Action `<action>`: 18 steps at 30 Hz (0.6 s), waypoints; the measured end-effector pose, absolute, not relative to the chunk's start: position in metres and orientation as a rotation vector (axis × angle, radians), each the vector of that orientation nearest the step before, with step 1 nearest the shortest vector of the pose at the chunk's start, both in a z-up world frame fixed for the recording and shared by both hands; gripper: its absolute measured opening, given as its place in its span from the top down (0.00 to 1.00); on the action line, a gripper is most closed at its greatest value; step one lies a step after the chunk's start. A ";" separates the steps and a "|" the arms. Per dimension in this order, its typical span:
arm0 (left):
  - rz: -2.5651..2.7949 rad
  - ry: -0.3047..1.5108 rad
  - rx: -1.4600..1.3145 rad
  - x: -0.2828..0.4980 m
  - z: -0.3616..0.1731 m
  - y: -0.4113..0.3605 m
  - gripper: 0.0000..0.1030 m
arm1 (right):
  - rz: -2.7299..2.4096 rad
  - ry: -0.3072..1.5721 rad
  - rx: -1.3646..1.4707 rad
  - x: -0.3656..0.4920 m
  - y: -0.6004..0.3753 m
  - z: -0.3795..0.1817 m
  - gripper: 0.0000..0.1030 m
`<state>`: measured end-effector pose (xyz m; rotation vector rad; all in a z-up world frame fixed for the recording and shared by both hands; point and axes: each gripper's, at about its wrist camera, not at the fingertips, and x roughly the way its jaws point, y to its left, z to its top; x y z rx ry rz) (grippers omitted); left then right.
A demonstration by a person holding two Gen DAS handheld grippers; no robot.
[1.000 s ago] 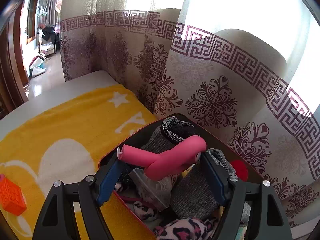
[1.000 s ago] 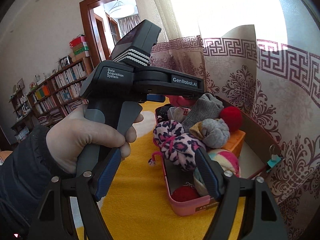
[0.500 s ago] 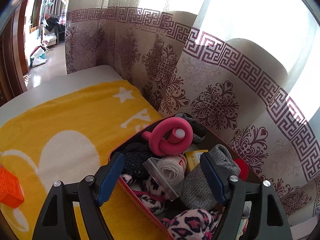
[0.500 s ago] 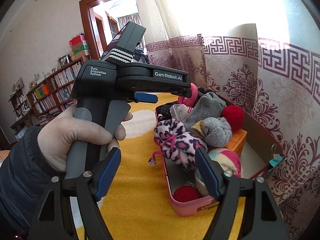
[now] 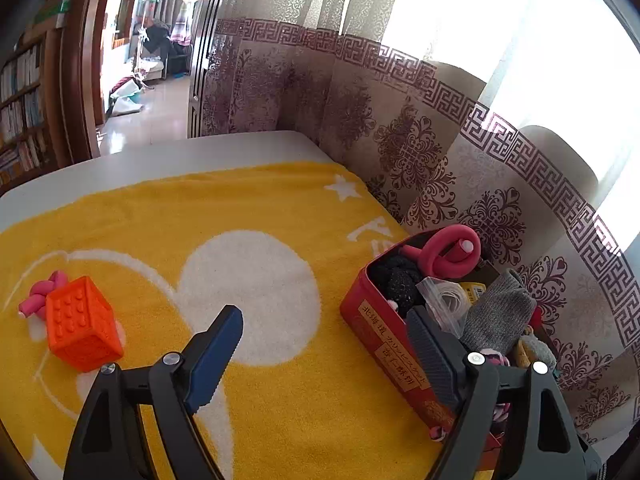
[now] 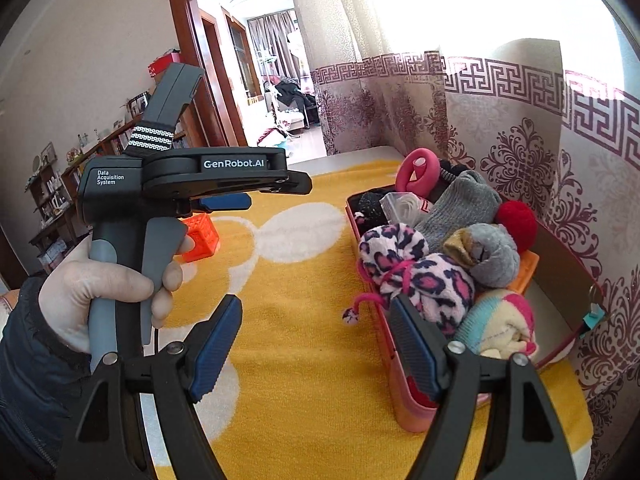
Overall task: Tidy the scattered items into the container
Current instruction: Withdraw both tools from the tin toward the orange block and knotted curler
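Observation:
The red tin (image 5: 384, 344) stands at the right of the yellow blanket, piled with rolled socks. A looped pink foam curler (image 5: 444, 252) lies on top at its far end. My left gripper (image 5: 324, 320) hangs over the blanket just left of the tin, its jaws opening with nothing between them. An orange studded cube (image 5: 80, 324) and a knotted pink curler (image 5: 40, 292) lie on the blanket at the left. My right gripper (image 6: 316, 308) is open and empty, its right finger in front of the tin's near corner (image 6: 404, 396).
A gloved hand (image 6: 112, 280) holds the left gripper at the left of the right wrist view. Patterned curtains (image 5: 420, 152) hang close behind the tin. The blanket (image 5: 248, 216) ends at a white table edge at the far side. A bookshelf and a doorway lie beyond.
The left gripper let go of the pink curler, which now lies in the tin. It then swung left over the blanket and its jaws widened. The right gripper hardly moved.

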<state>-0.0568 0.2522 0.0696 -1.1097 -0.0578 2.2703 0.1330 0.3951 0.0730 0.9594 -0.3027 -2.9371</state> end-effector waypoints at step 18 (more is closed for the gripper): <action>2.580 -0.373 -1.226 -0.091 0.044 0.033 0.16 | -2.791 -0.194 1.081 0.052 0.322 0.074 0.23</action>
